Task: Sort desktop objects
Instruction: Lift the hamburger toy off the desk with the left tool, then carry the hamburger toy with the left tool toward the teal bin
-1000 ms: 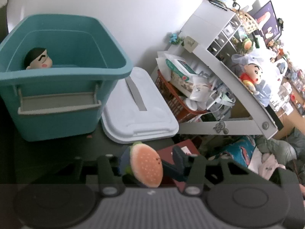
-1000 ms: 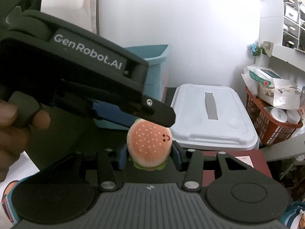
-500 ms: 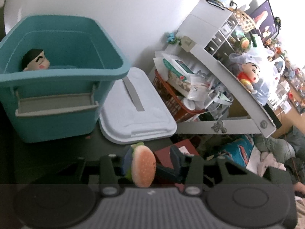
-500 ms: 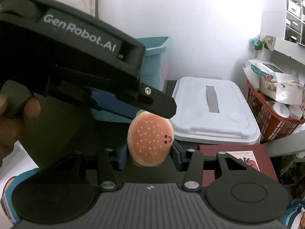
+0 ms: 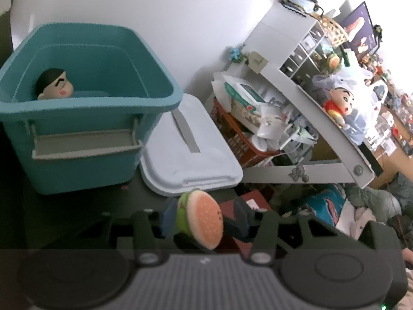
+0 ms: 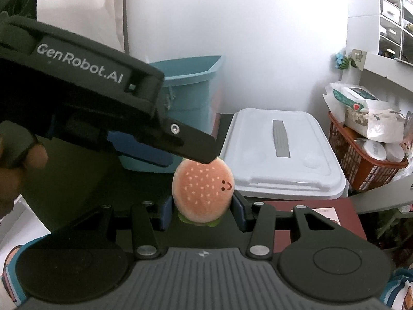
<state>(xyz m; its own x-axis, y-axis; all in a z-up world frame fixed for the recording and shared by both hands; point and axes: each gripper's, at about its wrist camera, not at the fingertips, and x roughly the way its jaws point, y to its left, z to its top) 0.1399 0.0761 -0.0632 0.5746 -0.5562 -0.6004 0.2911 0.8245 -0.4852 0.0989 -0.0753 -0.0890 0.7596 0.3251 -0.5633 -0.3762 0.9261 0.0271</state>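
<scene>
A plush burger point(image 6: 202, 188) with a small face sits between the pads of my right gripper point(image 6: 202, 206), which is shut on its two sides. My left gripper point(image 5: 204, 219) comes in from the left and straddles the same burger point(image 5: 204, 222). Its jaws are opening: the left pad touches the green lettuce edge and the right pad stands off the bun. In the right wrist view one of its black fingers point(image 6: 191, 144) lies over the top of the burger. A teal bin point(image 5: 103, 111) stands behind, with a doll head point(image 5: 55, 86) inside.
A white lid point(image 5: 191, 152) lies flat beside the bin. Right of it stand a red basket point(image 5: 237, 139) full of packets, a white shelf unit point(image 5: 296, 82) and a dark red box point(image 6: 309, 206). A hand point(image 6: 15, 170) grips the left tool.
In the left wrist view the burger looked squeezed narrow half a second ago; now it shows more bun and the left jaws stand wider. The right gripper's hold is unchanged.
</scene>
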